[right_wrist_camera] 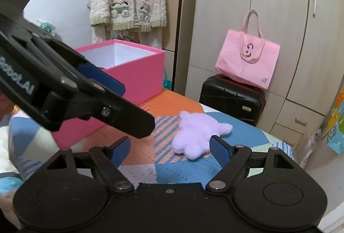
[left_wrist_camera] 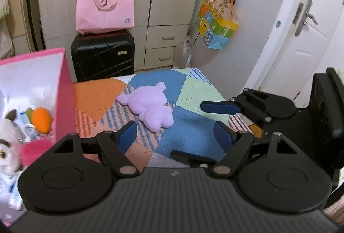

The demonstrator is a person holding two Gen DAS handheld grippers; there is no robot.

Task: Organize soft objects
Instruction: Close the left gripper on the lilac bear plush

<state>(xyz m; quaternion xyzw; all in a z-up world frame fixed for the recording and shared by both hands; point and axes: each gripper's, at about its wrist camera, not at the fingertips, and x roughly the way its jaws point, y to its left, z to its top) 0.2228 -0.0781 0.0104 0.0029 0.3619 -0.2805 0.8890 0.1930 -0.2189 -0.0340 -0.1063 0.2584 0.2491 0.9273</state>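
1. a bed (left_wrist_camera: 189, 136) carries everything, covered by a patchwork spread of blue, orange, mint and striped patches.
2. a pink box (right_wrist_camera: 133, 73) stands open on it.
3. a lilac plush toy (left_wrist_camera: 148, 109) lies near the box, apart from it.

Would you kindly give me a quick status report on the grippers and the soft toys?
Left gripper, right gripper: open, empty. Fluffy lilac plush toy loose on patchwork mat; pink cardboard box holds other toys. Path unobstructed.

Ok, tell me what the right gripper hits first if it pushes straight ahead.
Most likely the purple plush toy on the bedspread; the open right gripper points just left of it, so depth is uncertain.
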